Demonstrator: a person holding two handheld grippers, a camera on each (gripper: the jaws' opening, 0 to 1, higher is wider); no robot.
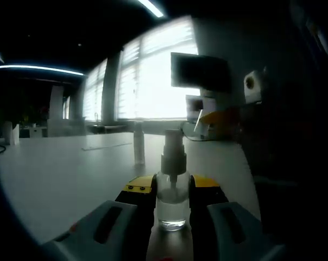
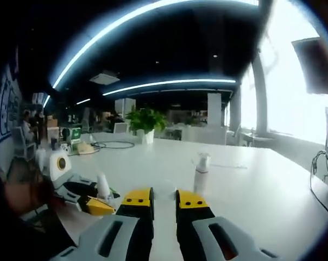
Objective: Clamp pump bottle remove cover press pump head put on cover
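Note:
A clear pump bottle (image 1: 172, 198) stands upright on the white table (image 1: 71, 174), and my left gripper (image 1: 172, 190) is shut on its body. Its bare pump head (image 1: 173, 142) rises above the jaws. The tall clear cover (image 1: 138, 142) stands on the table beyond the bottle, a little to its left. In the right gripper view the cover (image 2: 201, 172) stands just past the right jaw tip, untouched. My right gripper (image 2: 164, 202) has its jaws a narrow gap apart with nothing between them. The left gripper (image 2: 85, 198), holding the bottle (image 2: 102, 187), comes in from the left.
A monitor (image 1: 201, 70) and cables (image 1: 207, 128) sit at the far end of the table by bright windows. A potted plant (image 2: 146, 122) and a black cable (image 2: 112, 144) lie further off. A person's hand (image 2: 23, 198) holds the left gripper.

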